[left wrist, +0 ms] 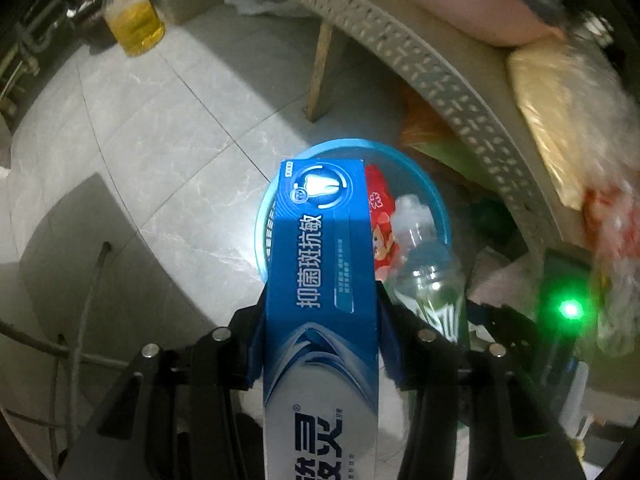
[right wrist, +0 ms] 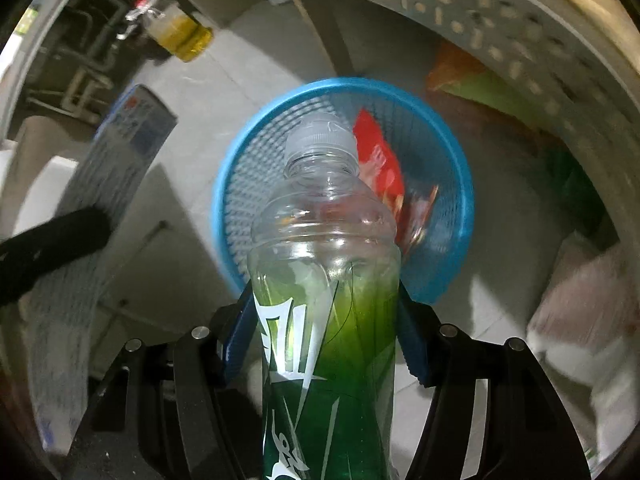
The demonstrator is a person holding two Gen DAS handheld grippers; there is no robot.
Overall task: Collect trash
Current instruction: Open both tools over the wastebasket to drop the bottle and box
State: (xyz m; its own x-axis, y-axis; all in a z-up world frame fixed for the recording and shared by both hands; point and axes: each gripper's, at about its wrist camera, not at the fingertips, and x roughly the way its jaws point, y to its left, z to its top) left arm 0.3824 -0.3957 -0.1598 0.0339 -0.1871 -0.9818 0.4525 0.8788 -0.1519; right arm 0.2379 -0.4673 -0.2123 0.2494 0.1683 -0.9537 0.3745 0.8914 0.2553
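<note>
A grey tiled floor [left wrist: 168, 128] lies below both tools. On it stands one round blue mesh basket [right wrist: 256, 168], and a perforated grey frame [left wrist: 448, 92] curves across the far right above it. At the far left one capped jug of yellow liquid [left wrist: 134, 20] stands on the floor. To the right, under the frame, lie blurred bags and wrappers, too smeared to tell apart. A crumpled white scrap [left wrist: 252, 0] lies on the floor at the far side.

The left tool [left wrist: 320, 312] grips one blue toothpaste box [left wrist: 320, 240] between its blue pads; the box is long, printed with white characters and a tooth emblem, and its far end reaches over the basket's near-left rim. The right tool [right wrist: 324, 320] grips one clear plastic bottle [right wrist: 324, 240] with a green label and a pale cap; it looks empty, and its capped neck points over the basket opening.

Inside the basket sits one red printed wrapper [right wrist: 380, 168], towards the right side. In the right wrist view the toothpaste box appears at the left, beside the basket.
</note>
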